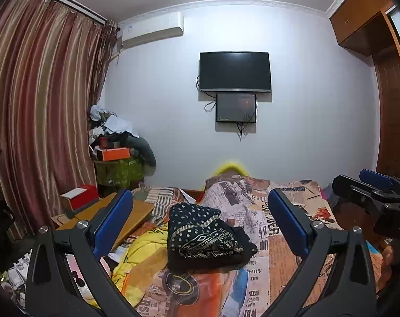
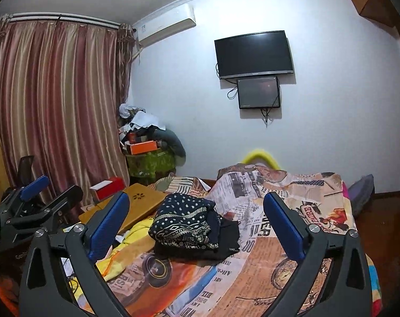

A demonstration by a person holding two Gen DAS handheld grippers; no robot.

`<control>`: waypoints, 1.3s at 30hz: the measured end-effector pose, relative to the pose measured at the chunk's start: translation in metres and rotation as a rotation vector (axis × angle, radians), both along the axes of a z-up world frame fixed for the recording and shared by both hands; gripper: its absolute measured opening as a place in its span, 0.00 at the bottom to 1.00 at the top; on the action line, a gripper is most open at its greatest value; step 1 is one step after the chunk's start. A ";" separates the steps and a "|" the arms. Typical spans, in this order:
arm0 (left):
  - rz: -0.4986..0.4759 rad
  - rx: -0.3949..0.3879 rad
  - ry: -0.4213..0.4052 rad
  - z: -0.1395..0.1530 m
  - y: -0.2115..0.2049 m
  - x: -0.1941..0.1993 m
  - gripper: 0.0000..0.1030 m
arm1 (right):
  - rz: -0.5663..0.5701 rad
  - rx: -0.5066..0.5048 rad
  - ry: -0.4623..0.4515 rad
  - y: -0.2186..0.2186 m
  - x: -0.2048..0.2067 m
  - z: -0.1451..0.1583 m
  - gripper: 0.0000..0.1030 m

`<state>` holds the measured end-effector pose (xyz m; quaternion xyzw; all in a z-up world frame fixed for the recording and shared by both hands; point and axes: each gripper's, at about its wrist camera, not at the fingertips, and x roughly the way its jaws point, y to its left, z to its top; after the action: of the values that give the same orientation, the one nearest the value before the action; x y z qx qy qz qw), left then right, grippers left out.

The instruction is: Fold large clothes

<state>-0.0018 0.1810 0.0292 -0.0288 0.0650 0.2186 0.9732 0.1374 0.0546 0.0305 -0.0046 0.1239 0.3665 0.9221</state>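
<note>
A folded dark garment (image 1: 200, 229) with white dots and patterns lies on the bed, stacked on black cloth (image 1: 242, 253). My left gripper (image 1: 200, 222) hovers short of it, open, its blue pads wide apart and nothing between them. In the right wrist view the same garment (image 2: 184, 222) rests on the printed bedspread (image 2: 279, 269). The right gripper (image 2: 196, 222) is open too, held back from the pile and empty. Each gripper shows at the edge of the other's view: the right one (image 1: 369, 187) and the left one (image 2: 41, 195).
A crumpled yellow cloth (image 1: 142, 261) lies left of the pile. A wooden lap desk (image 2: 136, 203) and a red box (image 2: 107, 187) sit at the bed's left. Clutter is heaped in the corner (image 1: 115, 142). Striped curtains (image 1: 41, 105) hang on the left, a TV (image 1: 234, 71) on the wall.
</note>
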 end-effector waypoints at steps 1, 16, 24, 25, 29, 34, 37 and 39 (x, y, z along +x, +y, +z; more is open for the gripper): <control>0.002 -0.001 0.003 -0.001 0.001 0.000 1.00 | 0.001 -0.001 0.001 0.000 0.000 0.000 0.98; 0.005 -0.017 0.009 -0.002 0.005 0.001 1.00 | 0.012 -0.014 0.004 0.001 -0.004 0.003 0.98; -0.008 -0.035 0.004 -0.002 0.004 0.000 1.00 | 0.011 -0.010 0.007 0.001 -0.004 0.005 0.98; -0.010 -0.038 0.003 -0.002 0.005 0.000 1.00 | 0.012 -0.010 0.008 0.001 -0.004 0.005 0.98; -0.016 -0.045 0.007 -0.002 0.006 0.000 1.00 | 0.008 -0.011 0.005 0.001 -0.003 0.005 0.98; -0.026 -0.055 0.010 -0.002 0.008 0.002 1.00 | 0.000 -0.008 0.006 -0.001 -0.001 0.007 0.98; -0.028 -0.060 0.010 -0.003 0.007 0.002 1.00 | -0.001 -0.011 0.002 -0.001 -0.001 0.007 0.98; -0.037 -0.065 0.014 -0.003 0.008 0.003 1.00 | -0.003 -0.011 0.002 -0.001 -0.002 0.006 0.98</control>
<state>0.0014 0.1893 0.0263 -0.0574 0.0795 0.1986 0.9752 0.1359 0.0538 0.0369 -0.0091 0.1269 0.3645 0.9225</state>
